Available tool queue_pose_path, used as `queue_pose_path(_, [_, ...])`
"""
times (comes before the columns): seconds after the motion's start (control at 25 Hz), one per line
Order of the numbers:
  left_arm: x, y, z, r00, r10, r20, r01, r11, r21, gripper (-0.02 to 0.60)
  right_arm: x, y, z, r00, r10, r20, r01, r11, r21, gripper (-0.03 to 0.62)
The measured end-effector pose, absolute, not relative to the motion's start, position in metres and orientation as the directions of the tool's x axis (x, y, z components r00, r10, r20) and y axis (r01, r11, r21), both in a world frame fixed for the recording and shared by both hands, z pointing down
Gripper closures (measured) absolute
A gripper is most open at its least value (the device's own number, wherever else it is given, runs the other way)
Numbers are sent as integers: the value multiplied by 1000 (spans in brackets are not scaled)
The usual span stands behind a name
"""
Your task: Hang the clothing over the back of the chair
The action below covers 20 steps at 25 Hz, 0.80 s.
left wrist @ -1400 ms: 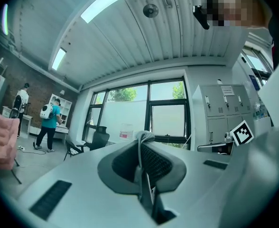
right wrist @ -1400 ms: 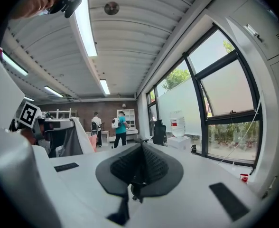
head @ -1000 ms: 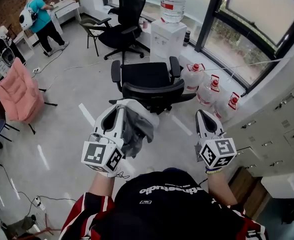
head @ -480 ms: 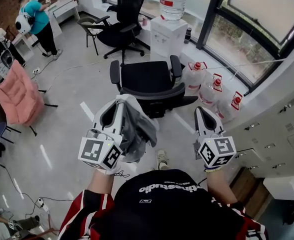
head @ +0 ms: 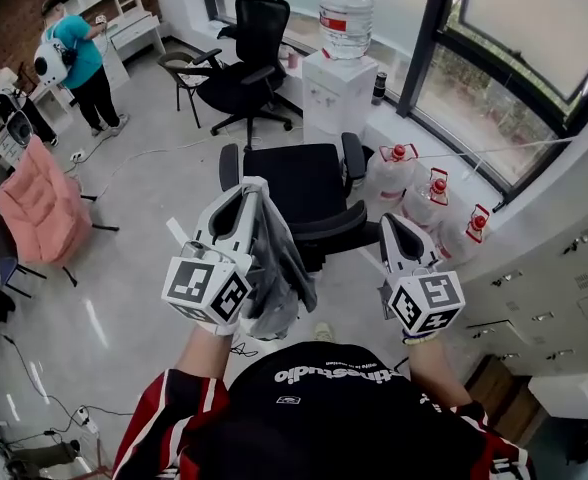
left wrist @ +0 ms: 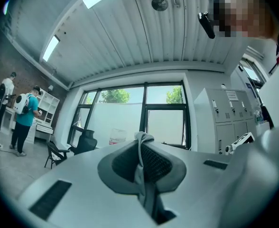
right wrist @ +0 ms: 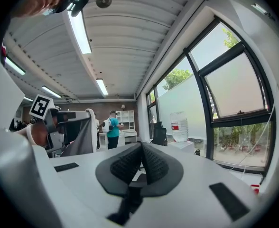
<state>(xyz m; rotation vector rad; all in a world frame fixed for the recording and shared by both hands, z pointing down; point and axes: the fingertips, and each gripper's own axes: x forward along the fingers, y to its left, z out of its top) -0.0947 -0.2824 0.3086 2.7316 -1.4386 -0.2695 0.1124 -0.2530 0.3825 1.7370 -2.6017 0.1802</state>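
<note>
In the head view my left gripper is shut on a grey garment, which hangs down from its jaws in a loose bunch. Just beyond it stands a black office chair, its curved backrest nearest me. The garment hangs close to the backrest's left end; whether they touch I cannot tell. My right gripper is shut and empty, level with the backrest's right end. In the left gripper view, grey cloth is pinched between the left gripper's pads. The right gripper view shows the right gripper with pads together and the hanging garment at left.
A white water dispenser and several water jugs stand by the window behind the chair. A second black chair is farther back, a pink armchair at left. A person in a teal shirt stands far left. Grey lockers line the right.
Both grippers have moved forward toward the chair, which now sits closer beneath them. The left gripper still holds the grey garment, and the right stays shut and empty.
</note>
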Motion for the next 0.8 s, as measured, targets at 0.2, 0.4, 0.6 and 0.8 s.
queue_pose_path(0.2, [-68, -335, 314, 560, -820, -115, -811, -571, 125, 555, 131, -288, 387, -393, -917, 67, -916, 385, -111, 589])
queue_pose_path(0.4, [-48, -396, 315, 554, -826, -103, -820, -563, 104, 555, 143, -326, 393, -403, -912, 79, -912, 392, -125, 589])
queue_pose_path(0.6, [-31, -450, 316, 552, -828, -102, -822, -561, 100, 555, 152, -365, 400, -414, -906, 91, -907, 401, -132, 589])
queue_pose_path(0.8, [-17, -518, 315, 551, -830, -90, -823, -558, 105, 555, 157, -402, 404, -430, -896, 106, -899, 416, -136, 589])
